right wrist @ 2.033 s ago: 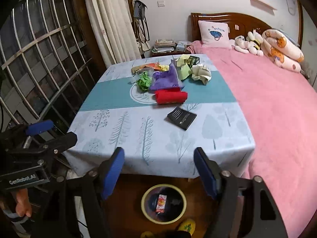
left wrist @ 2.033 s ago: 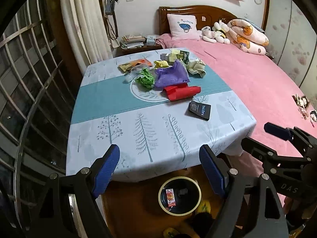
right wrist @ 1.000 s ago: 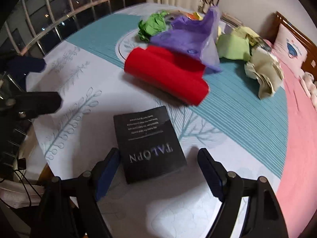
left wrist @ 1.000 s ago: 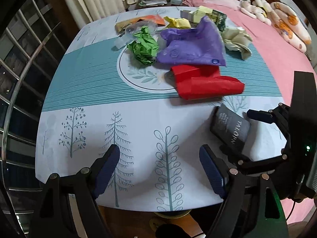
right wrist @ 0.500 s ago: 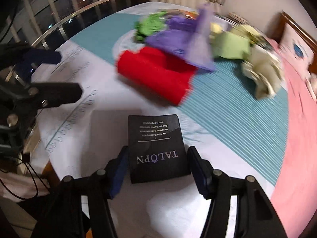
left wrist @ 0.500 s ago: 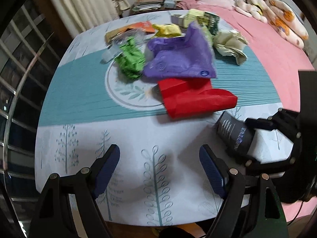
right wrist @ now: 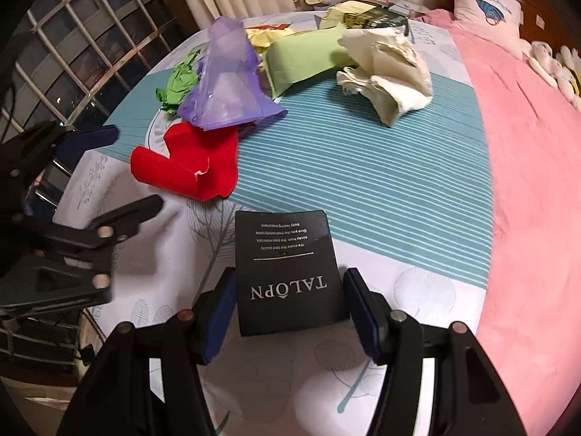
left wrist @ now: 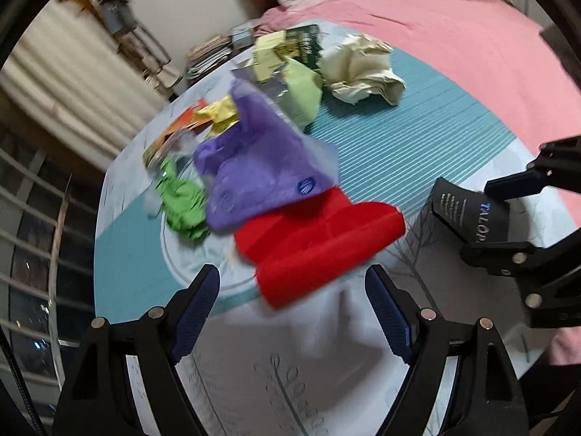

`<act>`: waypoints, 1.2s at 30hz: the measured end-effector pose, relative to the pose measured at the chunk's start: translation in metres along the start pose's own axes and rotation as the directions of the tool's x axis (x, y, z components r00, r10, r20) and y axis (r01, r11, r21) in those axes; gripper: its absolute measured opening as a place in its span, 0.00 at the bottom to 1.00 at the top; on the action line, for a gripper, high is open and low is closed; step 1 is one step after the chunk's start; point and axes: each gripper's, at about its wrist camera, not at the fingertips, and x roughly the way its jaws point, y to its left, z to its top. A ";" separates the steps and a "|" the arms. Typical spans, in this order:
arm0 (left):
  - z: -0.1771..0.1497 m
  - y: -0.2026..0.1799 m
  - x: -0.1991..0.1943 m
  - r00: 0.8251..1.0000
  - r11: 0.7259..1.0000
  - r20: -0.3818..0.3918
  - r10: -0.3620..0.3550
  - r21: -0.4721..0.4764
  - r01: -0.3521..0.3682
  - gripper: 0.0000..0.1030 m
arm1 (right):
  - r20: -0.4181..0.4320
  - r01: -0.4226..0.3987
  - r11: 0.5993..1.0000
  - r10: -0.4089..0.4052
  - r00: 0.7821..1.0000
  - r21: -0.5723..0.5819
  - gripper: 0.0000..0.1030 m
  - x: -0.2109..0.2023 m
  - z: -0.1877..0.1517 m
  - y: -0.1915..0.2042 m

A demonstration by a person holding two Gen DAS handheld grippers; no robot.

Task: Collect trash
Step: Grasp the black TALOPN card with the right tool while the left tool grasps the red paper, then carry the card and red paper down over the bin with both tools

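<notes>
Half the black card (right wrist: 287, 276) (gripped) hides between right gripper (right wrist: 287, 312) pads.

Indoor light, fisheye-bent edges, left view motion-blurred, soft shadows

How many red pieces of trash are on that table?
1: the red paper lies beside the black packet, partly under the purple bag. More could hide beneath the pile.

The card packet (right wrist: 287, 272) lies on the bench (right wrist: 363, 181) nearest the edge; folded paper (right wrist: 189, 167) behind-left, plastic bag (right wrist: 228, 83) overlapping it; bed (right wrist: 526, 145) right.
</notes>
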 end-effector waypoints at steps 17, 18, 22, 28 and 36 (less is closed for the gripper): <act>0.037 0.016 0.059 0.937 0.954 -0.180 -0.299 -0.095 0.286 0.17 | -0.004 -0.055 0.998 0.055 0.998 0.008 0.58 -0.004 0.005 -0.013; 0.036 0.019 0.060 0.932 0.948 -0.183 -0.312 -0.119 0.294 0.16 | -0.005 -0.065 0.998 0.065 0.998 0.015 0.58 -0.004 0.006 -0.013; 0.033 0.030 0.054 0.914 0.919 -0.163 -0.372 -0.204 0.337 0.12 | -0.001 -0.081 0.996 0.082 0.997 0.027 0.58 -0.005 0.007 -0.014; 0.018 0.045 0.031 0.889 0.855 -0.097 -0.448 -0.337 0.395 0.11 | 0.025 -0.095 0.995 0.094 0.995 0.031 0.57 -0.017 0.008 -0.009; -0.021 0.046 -0.011 0.867 0.790 -0.018 -0.497 -0.423 0.444 0.11 | 0.058 -0.102 0.994 0.100 0.993 0.031 0.57 -0.032 0.007 0.011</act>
